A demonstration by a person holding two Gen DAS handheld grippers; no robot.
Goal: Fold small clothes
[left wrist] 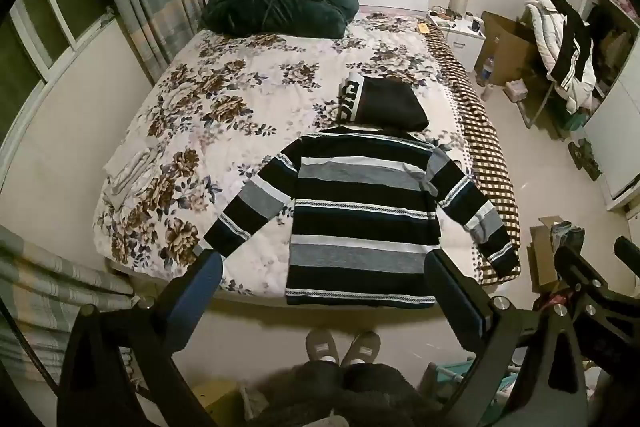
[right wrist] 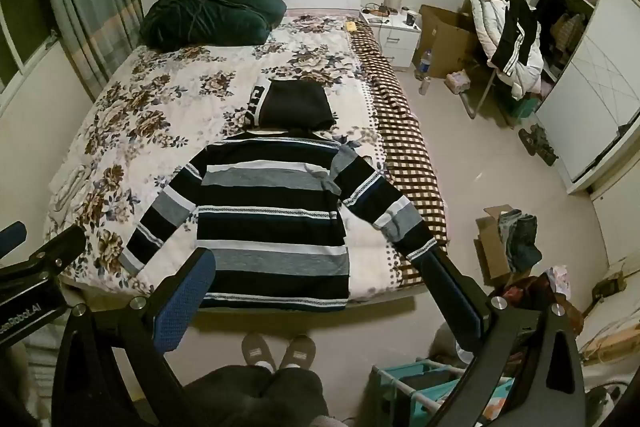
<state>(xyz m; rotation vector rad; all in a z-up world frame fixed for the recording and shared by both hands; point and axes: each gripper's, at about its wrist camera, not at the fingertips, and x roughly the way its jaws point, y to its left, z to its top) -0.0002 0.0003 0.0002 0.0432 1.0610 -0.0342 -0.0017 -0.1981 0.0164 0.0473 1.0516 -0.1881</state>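
Note:
A black, grey and white striped hooded sweater [left wrist: 360, 211] lies flat and face down on the floral bed cover [left wrist: 224, 115], sleeves spread, black hood towards the headboard, hem at the bed's near edge. It also shows in the right wrist view [right wrist: 272, 227]. My left gripper [left wrist: 324, 267] is open and empty, held above the hem. My right gripper [right wrist: 320, 267] is open and empty, above the hem and the sweater's right sleeve. Neither touches the cloth.
A dark green bundle [left wrist: 276, 1] lies by the headboard. Folded pale cloth [left wrist: 128, 171] sits at the bed's left edge. A checked blanket [right wrist: 404, 155] runs along the bed's right side. A nightstand [right wrist: 394, 31], cardboard boxes [right wrist: 496, 247], a clothes-laden chair [right wrist: 508, 31] and a wardrobe [right wrist: 596, 75] stand right. My slippered feet [right wrist: 278, 347] stand at the bed's foot.

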